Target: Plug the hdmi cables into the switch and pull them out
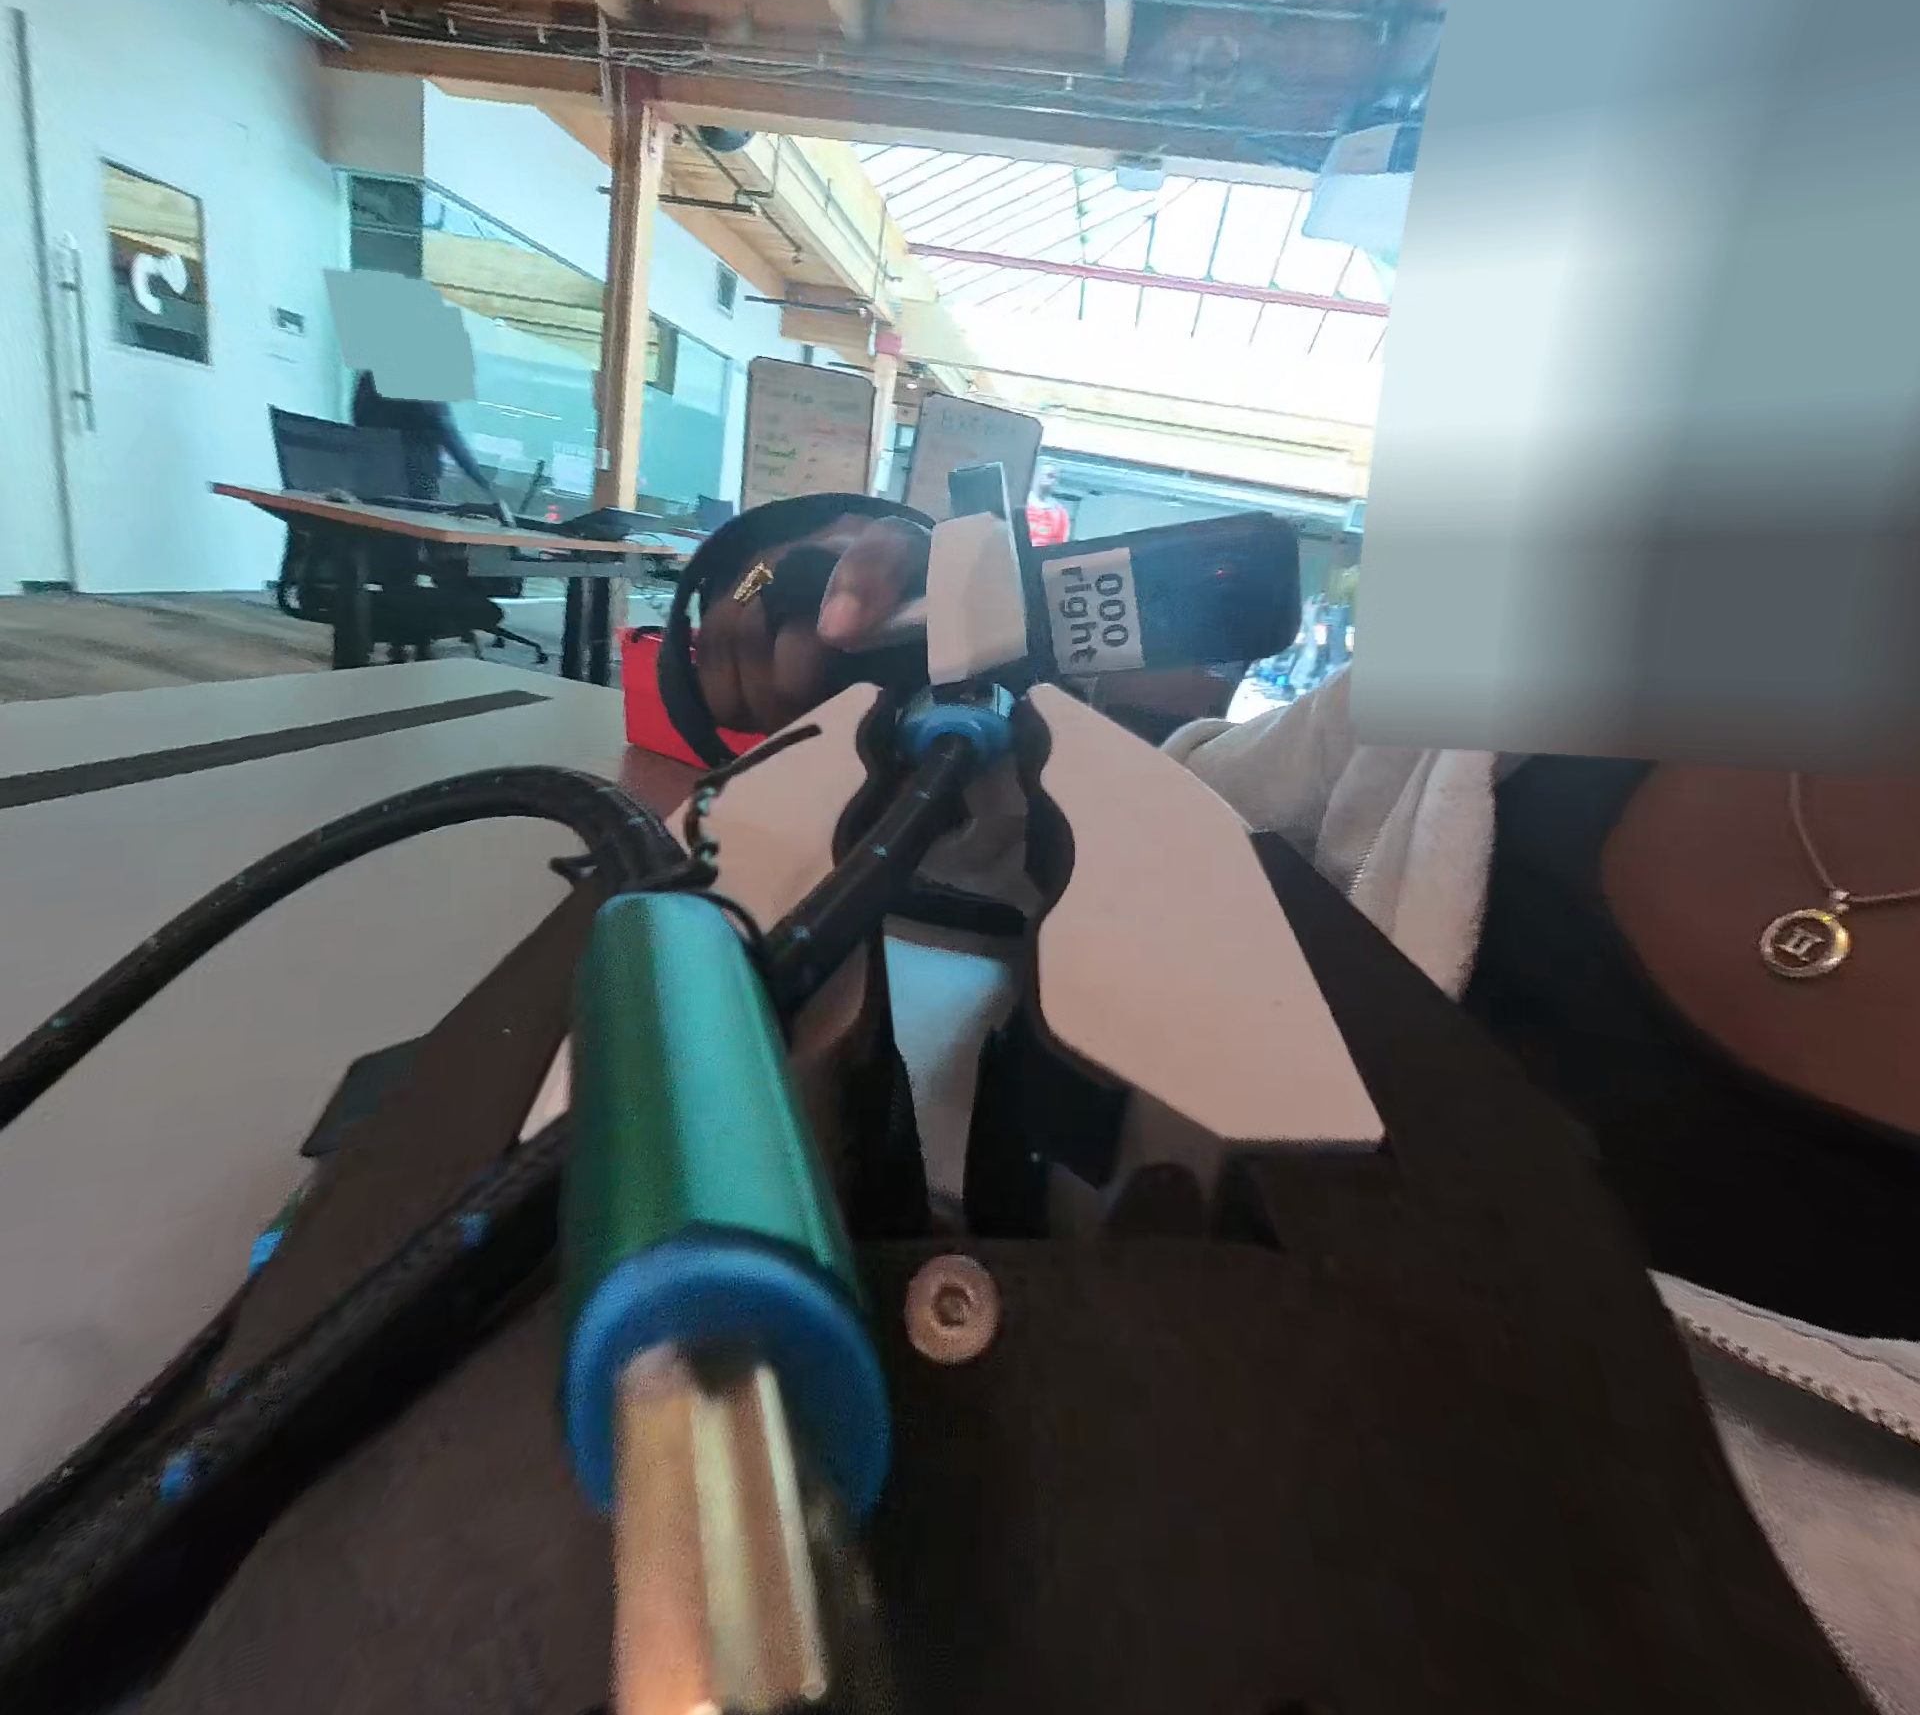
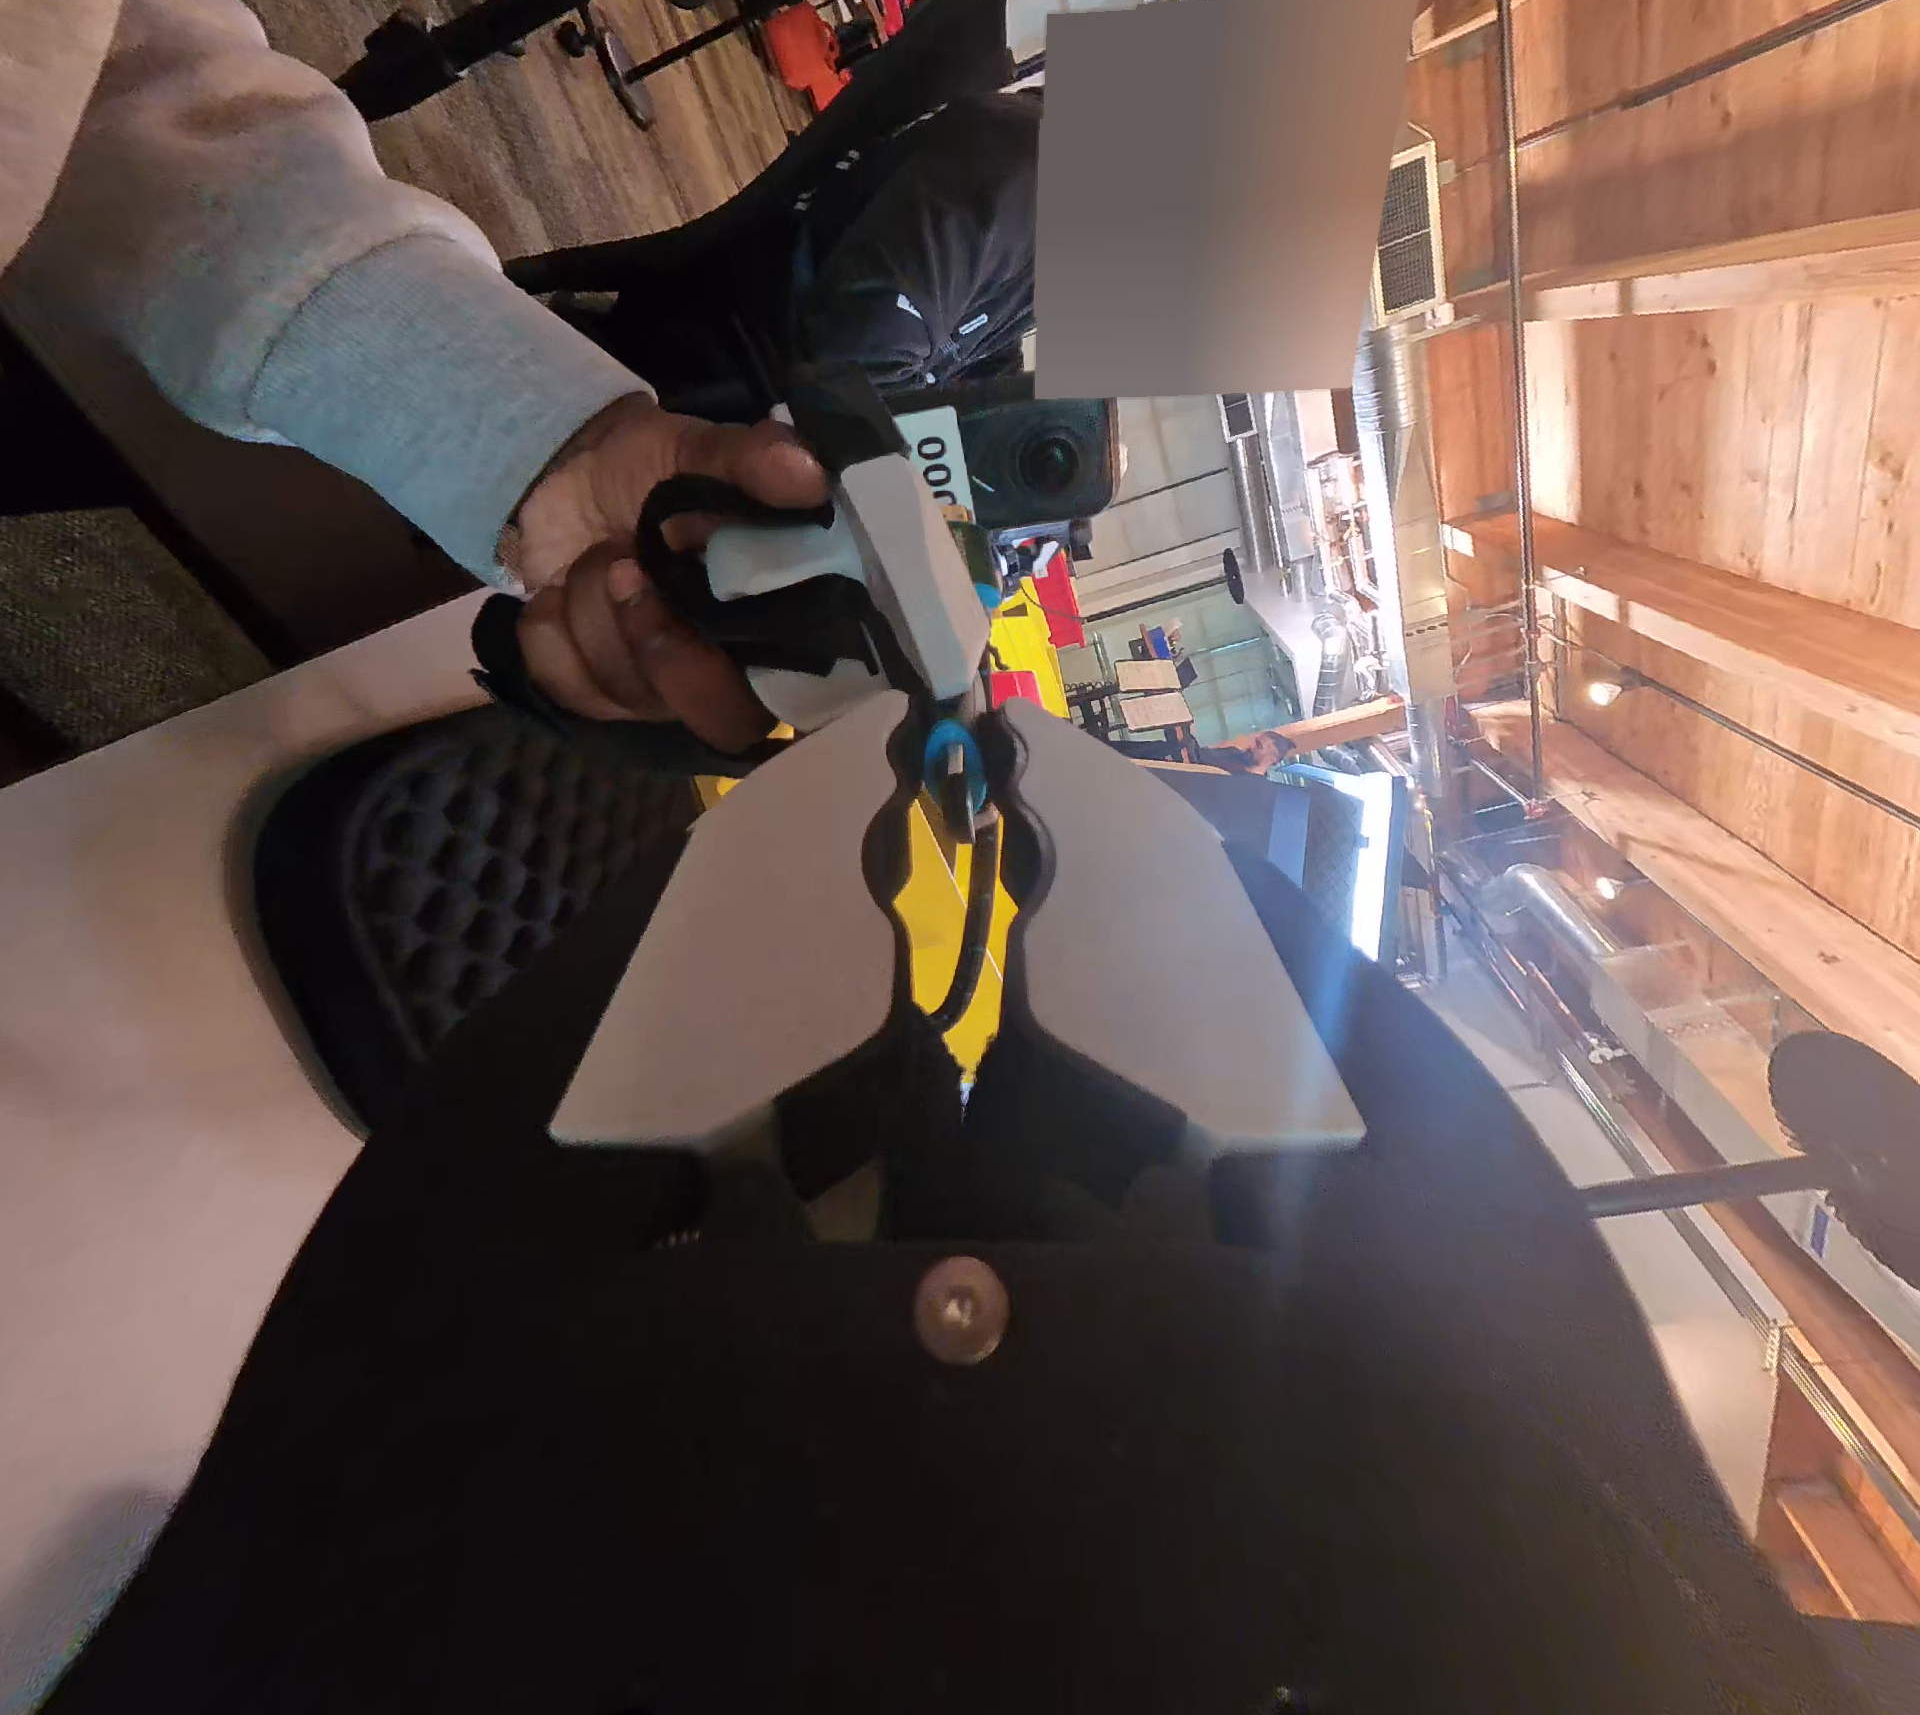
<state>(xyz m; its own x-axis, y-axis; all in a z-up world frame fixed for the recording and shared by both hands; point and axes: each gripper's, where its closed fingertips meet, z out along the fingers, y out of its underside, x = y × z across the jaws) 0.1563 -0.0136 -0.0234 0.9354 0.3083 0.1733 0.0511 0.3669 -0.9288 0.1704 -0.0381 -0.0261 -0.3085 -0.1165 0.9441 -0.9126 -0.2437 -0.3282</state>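
- Grippers raised off the table (image 1: 260,730), facing each other at frame centre in both views.
- Left gripper (image 1: 951,735): clamped on a black cable (image 1: 883,855) just behind its blue collar (image 1: 951,730).
- Right gripper (image 2: 961,761): fingers nearly together around a blue-collared plug (image 2: 951,756); whether it truly pinches it, cannot tell.
- Second plug (image 1: 707,1250), green body, blue ring, metal tip, lies blurred at lower centre of left view, cable looping to the left edge.
- Switch: not seen in either view.
- Progress (judgement): no plug seated anywhere visible; cannot tell whether insertion is ahead or the pull-out is already done.
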